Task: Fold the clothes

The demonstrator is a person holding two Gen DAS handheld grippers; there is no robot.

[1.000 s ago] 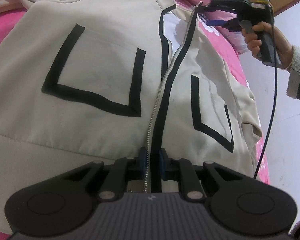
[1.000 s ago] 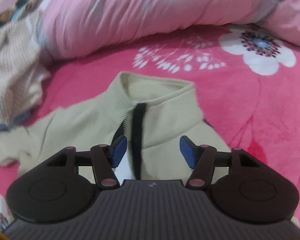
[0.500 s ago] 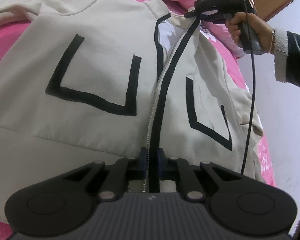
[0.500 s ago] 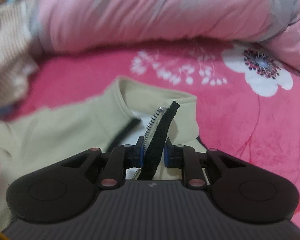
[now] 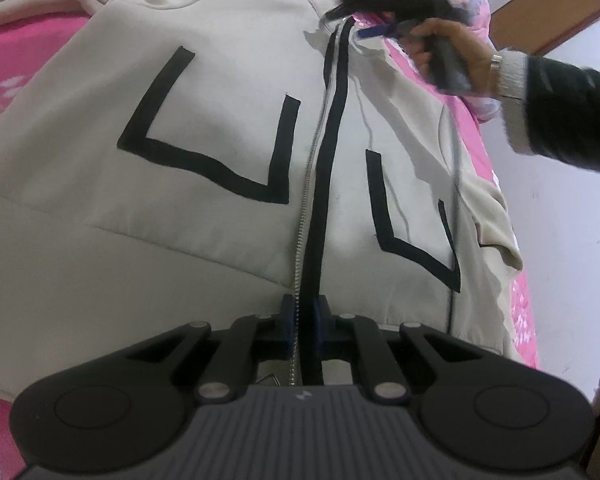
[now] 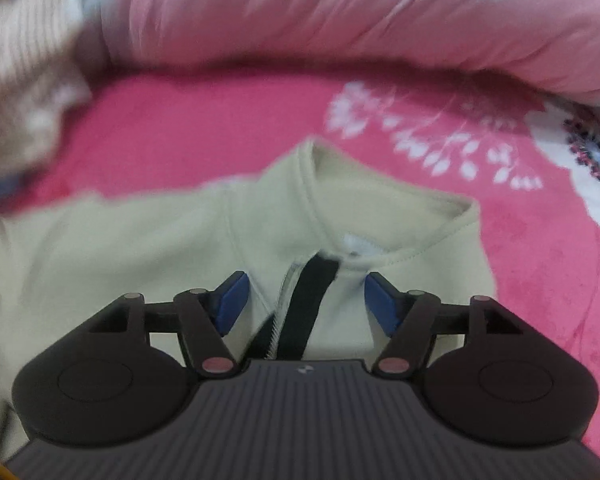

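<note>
Bright pink bedding printed with white flowers (image 6: 440, 148) covers the bed, with a paler pink quilt (image 6: 340, 12) bunched along its far side and a ribbed beige knit (image 6: 16, 40) blurred at the left edge of the right wrist view. Spread front-up across the bed is a cream zip-front jacket with black L-shaped pocket trim (image 5: 204, 92) and a black band running beside the metal zipper (image 5: 305, 208).

The left gripper (image 5: 303, 330) sits at the jacket's hem, its blue-padded jaws pressed together on the zipper edge and black band, holding the bottom of the front closure.

The right gripper (image 6: 304, 300) is at the collar end (its hand (image 5: 452, 48) and a dark sleeve with a pale cuff (image 5: 560, 112) show in the left wrist view). Its jaws stand wide apart, with the top of the black band lying loose between them and touching neither pad, so it grips nothing.

As for progress, the jacket lies flat and full length, the two front panels meeting along the zipper line, and one sleeve trails toward the upper left. No fold shows in the body or sleeves; the garment looks laid out and straightened, with the folding itself left to do.
</note>
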